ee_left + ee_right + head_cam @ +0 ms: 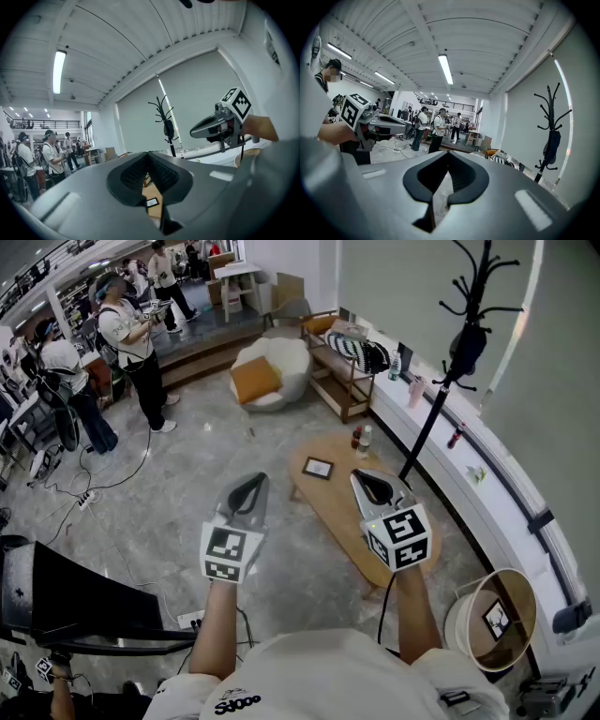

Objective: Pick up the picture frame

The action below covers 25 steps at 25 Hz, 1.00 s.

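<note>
A small dark picture frame lies flat on the far end of an oval wooden coffee table; in the left gripper view the picture frame shows through the slit below the jaws. My left gripper is held over the floor left of the table, shut and empty. My right gripper hovers above the table's middle, also shut with nothing between its jaws. Both are well short of the frame, raised at chest height. In the left gripper view the right gripper appears at the right.
Two small bottles stand on the table beyond the frame. A black coat stand rises right of the table. A beige armchair and a wooden bench sit farther back. Several people stand at far left. A round basket is at right.
</note>
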Tool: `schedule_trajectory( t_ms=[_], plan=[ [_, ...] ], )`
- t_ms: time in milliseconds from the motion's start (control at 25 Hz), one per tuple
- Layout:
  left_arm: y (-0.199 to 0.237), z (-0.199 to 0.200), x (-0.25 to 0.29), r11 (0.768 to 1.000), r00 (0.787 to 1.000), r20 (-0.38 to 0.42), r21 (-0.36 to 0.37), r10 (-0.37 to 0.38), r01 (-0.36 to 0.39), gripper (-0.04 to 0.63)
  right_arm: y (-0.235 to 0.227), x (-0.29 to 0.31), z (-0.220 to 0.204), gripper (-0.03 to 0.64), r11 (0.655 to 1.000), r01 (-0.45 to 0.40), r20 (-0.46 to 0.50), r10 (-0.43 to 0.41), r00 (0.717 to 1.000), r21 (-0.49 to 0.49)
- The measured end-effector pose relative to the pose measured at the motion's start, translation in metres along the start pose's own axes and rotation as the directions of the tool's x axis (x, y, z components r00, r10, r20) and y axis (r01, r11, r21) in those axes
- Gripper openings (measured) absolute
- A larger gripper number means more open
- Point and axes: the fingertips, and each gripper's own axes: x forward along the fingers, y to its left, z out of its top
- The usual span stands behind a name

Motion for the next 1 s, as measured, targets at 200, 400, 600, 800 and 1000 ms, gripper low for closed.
schedule_trajectory(
  t_ms=[200, 400, 600, 800, 1000],
  plan=[
    [-0.005, 0.005, 0.01, 1.0, 1.0, -0.003, 0.0, 0.004, -0.004, 0.009, -0.01, 0.0, 0.001, 0.003, 1.0, -0.011, 0.006, 0.011, 1.0, 0.003],
    [-0.014, 0.004, 0.016, 1.0, 1.0, -0.004, -0.002, 0.019, -0.019, 0.009, -0.021, -0.002, -0.001, 0.003, 0.999, -0.004, 0.044, 0.003, 0.999, 0.038],
    [-0.029, -0.003, 0.021, 0.999, 0.999, -0.024, -0.011, 0.031, -0.032, 0.009, -0.03, -0.009, -0.009, 0.002, 0.997, -0.026, 0.072, 0.021, 0.997, 0.07],
    [-0.044, -0.011, 0.025, 0.998, 0.998, -0.042, -0.026, 0.047, -0.048, 0.009, -0.033, -0.012, -0.021, 0.002, 0.997, -0.058, 0.066, 0.054, 0.996, 0.059],
    [-0.049, -0.021, 0.035, 0.998, 0.997, -0.064, -0.029, 0.047, -0.049, 0.009, -0.041, -0.005, -0.034, 0.002, 0.996, -0.07, 0.052, 0.067, 0.996, 0.058]
  ],
)
